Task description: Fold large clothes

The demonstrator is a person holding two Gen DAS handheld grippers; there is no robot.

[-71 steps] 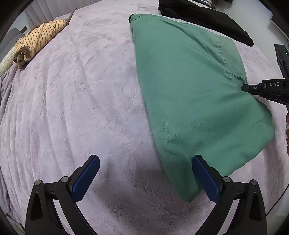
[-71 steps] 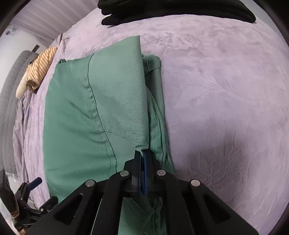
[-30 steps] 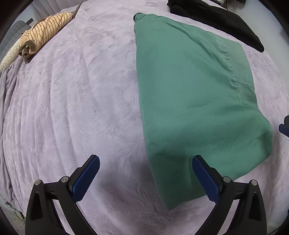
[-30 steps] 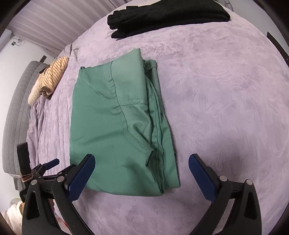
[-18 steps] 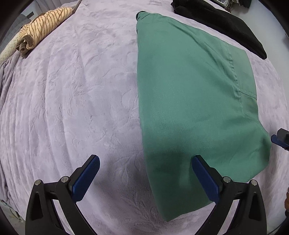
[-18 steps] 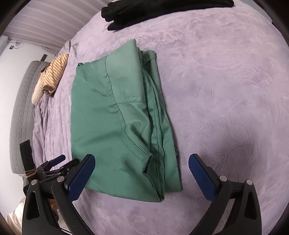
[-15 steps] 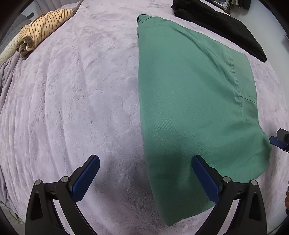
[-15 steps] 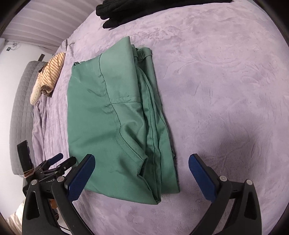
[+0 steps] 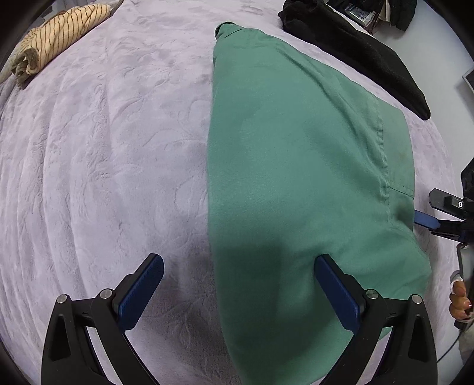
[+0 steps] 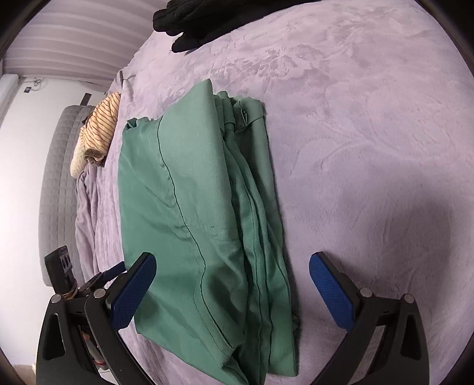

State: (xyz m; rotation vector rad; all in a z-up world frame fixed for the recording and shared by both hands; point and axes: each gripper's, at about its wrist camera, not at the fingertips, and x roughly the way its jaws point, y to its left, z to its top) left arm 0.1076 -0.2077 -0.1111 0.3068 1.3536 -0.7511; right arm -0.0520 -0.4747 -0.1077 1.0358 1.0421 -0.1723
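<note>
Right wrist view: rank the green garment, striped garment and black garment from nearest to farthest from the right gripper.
1. Green garment, folded, directly beneath the open right gripper.
2. Striped garment, far left by the bed edge.
3. Black garment, top edge, farthest.

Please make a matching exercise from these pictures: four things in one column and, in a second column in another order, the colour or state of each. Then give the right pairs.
Things:
1. folded trousers
2. striped garment
3. dark clothes
4. right gripper

Colour or state:
A. black, piled at the far edge of the bed
B. open, holding nothing
C. green, lying flat on the lilac blanket
D. cream with brown stripes, rolled up

Pairs: 1-C, 2-D, 3-A, 4-B
</note>
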